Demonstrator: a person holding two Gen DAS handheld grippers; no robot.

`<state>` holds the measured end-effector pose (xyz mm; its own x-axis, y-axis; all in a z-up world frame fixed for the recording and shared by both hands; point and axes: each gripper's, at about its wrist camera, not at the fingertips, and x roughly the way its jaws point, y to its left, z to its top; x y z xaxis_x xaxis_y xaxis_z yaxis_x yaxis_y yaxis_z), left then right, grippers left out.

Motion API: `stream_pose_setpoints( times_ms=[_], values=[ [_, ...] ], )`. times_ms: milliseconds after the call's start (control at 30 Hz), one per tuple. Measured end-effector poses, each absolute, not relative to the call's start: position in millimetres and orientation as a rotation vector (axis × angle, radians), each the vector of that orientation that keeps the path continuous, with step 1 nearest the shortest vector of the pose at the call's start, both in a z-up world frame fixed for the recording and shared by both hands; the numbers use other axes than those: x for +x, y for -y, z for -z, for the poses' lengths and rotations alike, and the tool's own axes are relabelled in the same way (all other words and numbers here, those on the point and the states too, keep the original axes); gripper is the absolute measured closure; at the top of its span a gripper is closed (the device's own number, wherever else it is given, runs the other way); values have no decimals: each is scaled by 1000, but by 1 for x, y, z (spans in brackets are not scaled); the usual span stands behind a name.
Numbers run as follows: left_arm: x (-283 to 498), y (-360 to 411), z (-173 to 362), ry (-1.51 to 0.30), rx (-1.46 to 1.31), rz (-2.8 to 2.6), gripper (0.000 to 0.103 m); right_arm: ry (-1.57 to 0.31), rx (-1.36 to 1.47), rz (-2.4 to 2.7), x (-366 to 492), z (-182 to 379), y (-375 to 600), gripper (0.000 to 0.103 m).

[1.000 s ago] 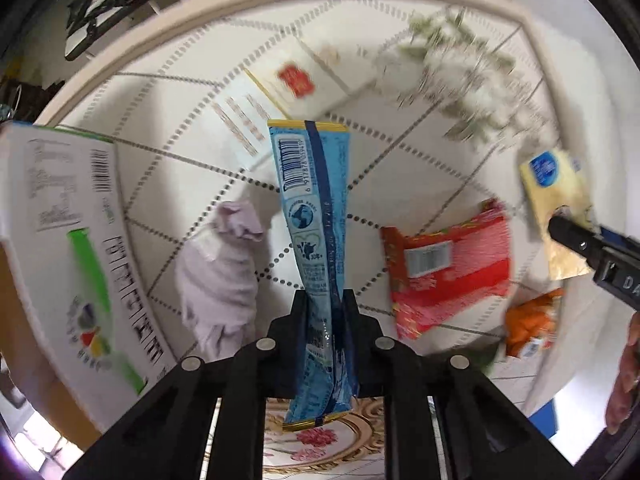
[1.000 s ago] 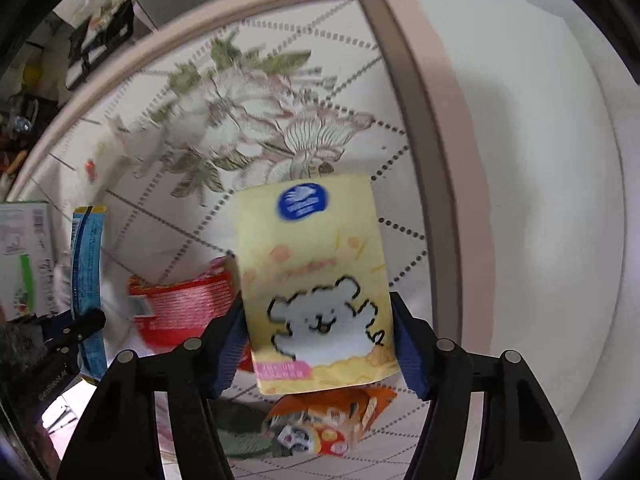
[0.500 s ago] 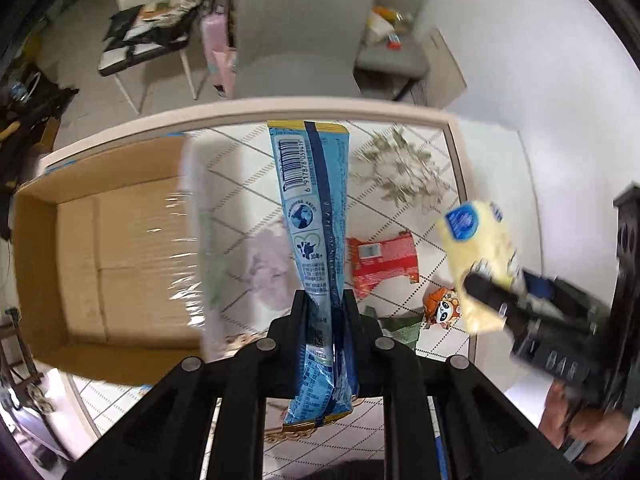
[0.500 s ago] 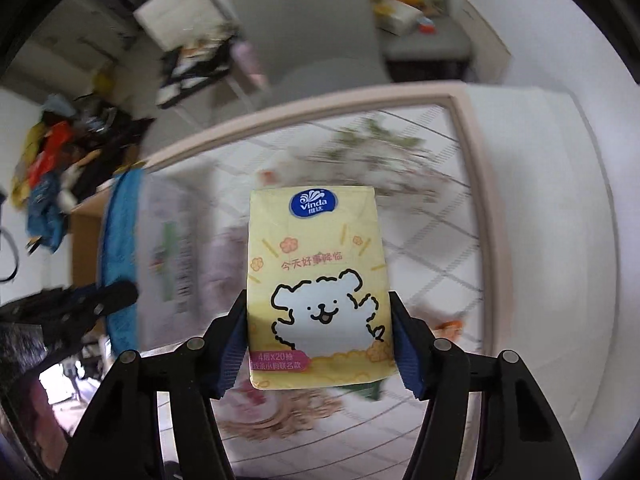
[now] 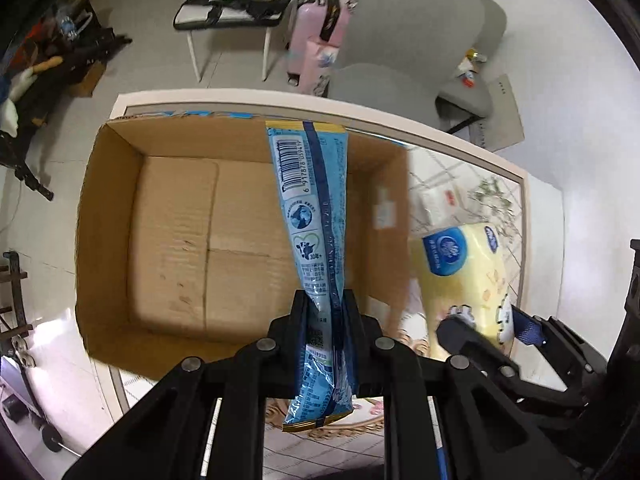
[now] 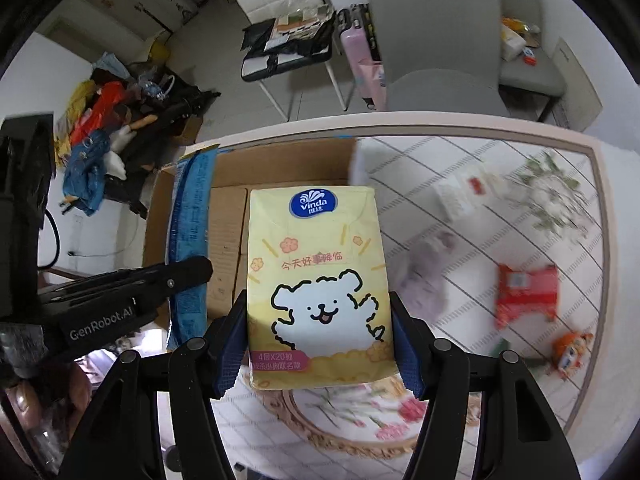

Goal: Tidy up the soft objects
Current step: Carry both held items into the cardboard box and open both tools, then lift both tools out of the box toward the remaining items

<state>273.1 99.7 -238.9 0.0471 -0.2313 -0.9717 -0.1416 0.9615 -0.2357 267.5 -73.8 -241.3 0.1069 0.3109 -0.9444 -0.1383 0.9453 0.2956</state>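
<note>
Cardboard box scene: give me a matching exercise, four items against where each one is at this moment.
Items:
1. blue packet
2. yellow tissue pack
3. red packet
4. cardboard box

Places or states:
A. lying on the patterned tabletop
B. clamped in the right tongs
C. open and empty on the table
D. clamped in the left tongs

Pairs: 1-D, 2-B, 3-A, 4-C

We see grey chairs [image 6: 432, 40] behind the counter [image 6: 460, 126], pink suitcase [image 5: 316, 40] btwn them, clothes pile [image 6: 100, 120] on floor at left.
</note>
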Motion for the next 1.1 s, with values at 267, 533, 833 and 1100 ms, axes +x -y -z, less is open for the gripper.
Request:
stream_pose_setpoints(
  times_ms=[267, 533, 833, 1100],
  values=[
    [320, -134, 315, -1644, -337, 145, 90, -1486, 75, -230, 309, 320, 11, 37],
    [340, -131, 366, -1736, -325, 190, 86, -1487, 37, -142, 332, 368, -3, 37],
    [334, -140, 352, -1710, -297, 110, 68, -1488, 53, -140, 340, 366, -5, 27],
    [306, -163, 314, -1639, -223, 70, 59, -1511, 16, -121, 319, 346, -3, 27]
  ],
)
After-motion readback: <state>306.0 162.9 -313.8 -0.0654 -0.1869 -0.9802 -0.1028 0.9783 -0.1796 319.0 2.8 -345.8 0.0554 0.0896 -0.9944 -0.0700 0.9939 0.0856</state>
